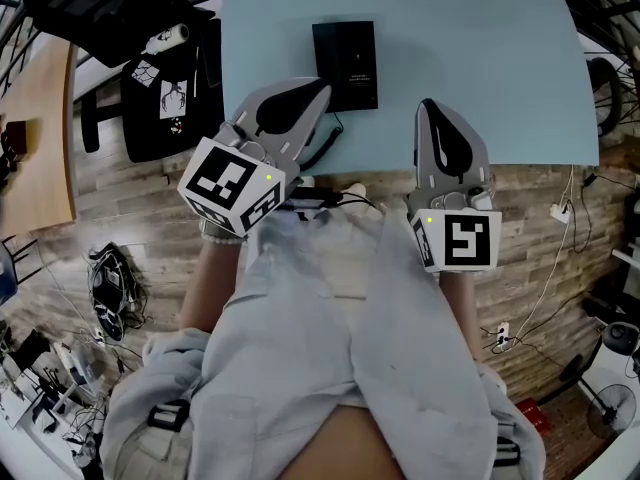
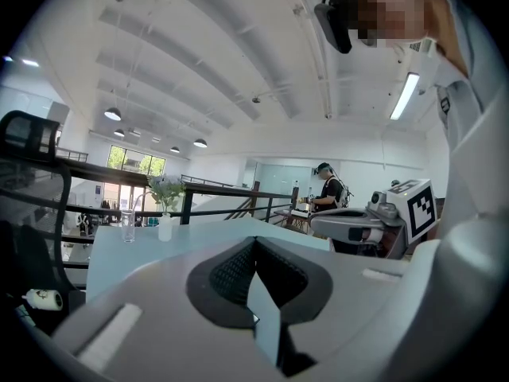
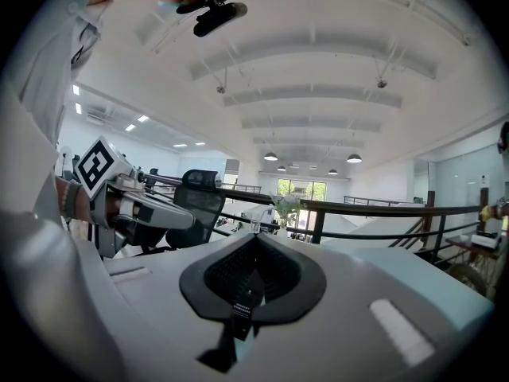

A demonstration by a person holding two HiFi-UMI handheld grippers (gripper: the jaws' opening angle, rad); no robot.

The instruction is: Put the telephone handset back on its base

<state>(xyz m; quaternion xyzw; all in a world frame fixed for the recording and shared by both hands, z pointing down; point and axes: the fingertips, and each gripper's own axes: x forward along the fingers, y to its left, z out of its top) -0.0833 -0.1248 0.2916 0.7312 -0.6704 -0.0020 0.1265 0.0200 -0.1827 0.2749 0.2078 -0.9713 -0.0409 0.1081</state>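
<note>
Two tongs: the left tongs (image 1: 320, 88) and the right tongs (image 1: 428, 108). One light-blue desk (image 1: 480, 58), carrying one black telephone (image 1: 345, 65), one glass (image 2: 128, 228) and one vase of flowers (image 2: 165, 217) (these last two show only in the gripper views). One black office chair (image 3: 200, 203). One person (image 2: 328, 191) in the background.
</note>
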